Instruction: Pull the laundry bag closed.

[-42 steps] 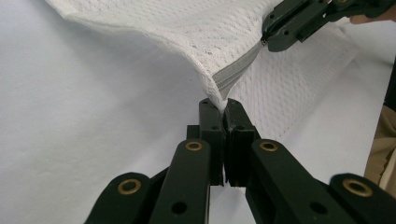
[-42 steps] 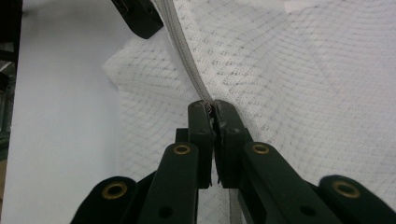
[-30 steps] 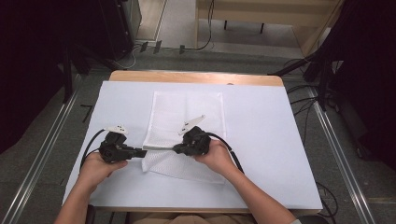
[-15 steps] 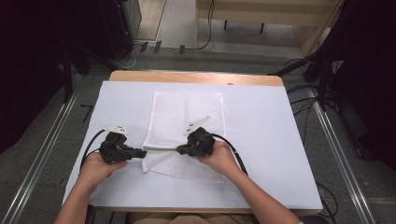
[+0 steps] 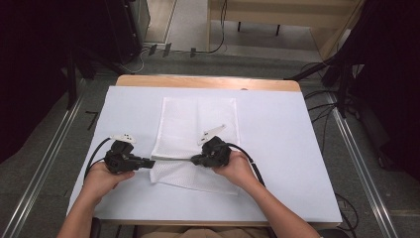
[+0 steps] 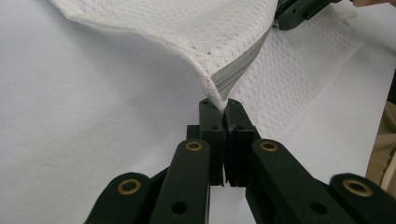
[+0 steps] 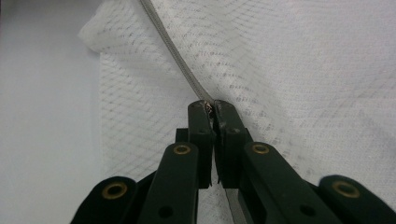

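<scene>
A: Nearest first, what's at the front edge?

B: Person's forearms come in from the bottom of the high view, one gripper per hand. Left hand (image 5: 101, 179) holds the left gripper (image 5: 151, 161), right hand (image 5: 237, 168) holds the right gripper (image 5: 194, 159). Both point inward, twd each other, low over the table (image 5: 297, 163).

A: Claw state, left?

B: Closed tight. In the left gripper view the jaws are pressed together on the edge of the white mesh bag (image 6: 196, 32), right at the end of its grey zipper (image 6: 236, 72). Fabric is lifted off the table there and tents up from the pinch pt.

A: And right?

B: Also clamped. Right gripper view: jaws meet w/ no gap, nipping something small on the zipper (image 7: 175, 53) line, looks like the slider, too small to be sure. Zipper tape runs away from the tips, up-left across the mesh bag (image 7: 303, 70).

A: So where's the bag?

B: Middle of the table in the high view, mesh bag (image 5: 195, 124) lying mostly flat; near edge raised and stretched between the two grippers, zipper (image 5: 171, 158) taut betw them. A bit of bag lies nearer than that line.

A: Further back?

B: Bare white tabletop, then a wooden strip (image 5: 208, 82) along the far edge. Beyond that, floor w/ cables (image 5: 218, 44).
</scene>
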A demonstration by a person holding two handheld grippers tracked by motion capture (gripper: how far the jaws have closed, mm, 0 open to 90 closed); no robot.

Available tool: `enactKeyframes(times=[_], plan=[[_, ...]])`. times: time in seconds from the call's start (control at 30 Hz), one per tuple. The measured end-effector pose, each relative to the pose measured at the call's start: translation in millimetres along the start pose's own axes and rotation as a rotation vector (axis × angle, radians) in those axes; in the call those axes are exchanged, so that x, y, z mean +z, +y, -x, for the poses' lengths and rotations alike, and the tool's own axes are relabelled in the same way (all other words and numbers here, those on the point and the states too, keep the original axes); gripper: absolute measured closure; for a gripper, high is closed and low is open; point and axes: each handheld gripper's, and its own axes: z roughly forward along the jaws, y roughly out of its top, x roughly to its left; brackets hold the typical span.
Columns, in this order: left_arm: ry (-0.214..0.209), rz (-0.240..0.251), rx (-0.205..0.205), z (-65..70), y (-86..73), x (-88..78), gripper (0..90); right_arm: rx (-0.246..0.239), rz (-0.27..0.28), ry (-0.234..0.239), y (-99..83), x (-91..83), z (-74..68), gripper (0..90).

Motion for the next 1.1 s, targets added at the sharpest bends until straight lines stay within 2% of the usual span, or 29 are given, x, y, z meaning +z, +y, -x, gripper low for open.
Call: enactKeyframes(times=[0.2, 0.37, 0.63, 1.1], plan=[[0.0, 0.001, 0.004, 0.0, -0.2, -0.6, 89.1, -0.006, 0.003, -0.001, -0.8, -2.8, 0.2, 88.2], [0.0, -0.002, 0.003, 0.3, -0.4, -0.2, 89.2, 0.008, 0.0, -0.004, -4.3, -5.2, 2.2, 88.2], [-0.002, -0.004, 0.0, 0.1, -1.2, -0.7, 89.2, -0.001, -0.024, -0.023, -8.7, -9.9, 4.2, 88.2], [-0.019, -0.006, 0.004, 0.9, -1.8, -0.4, 89.2, 0.016, -0.013, -0.012, -14.2, -19.4, 5.5, 88.2]])
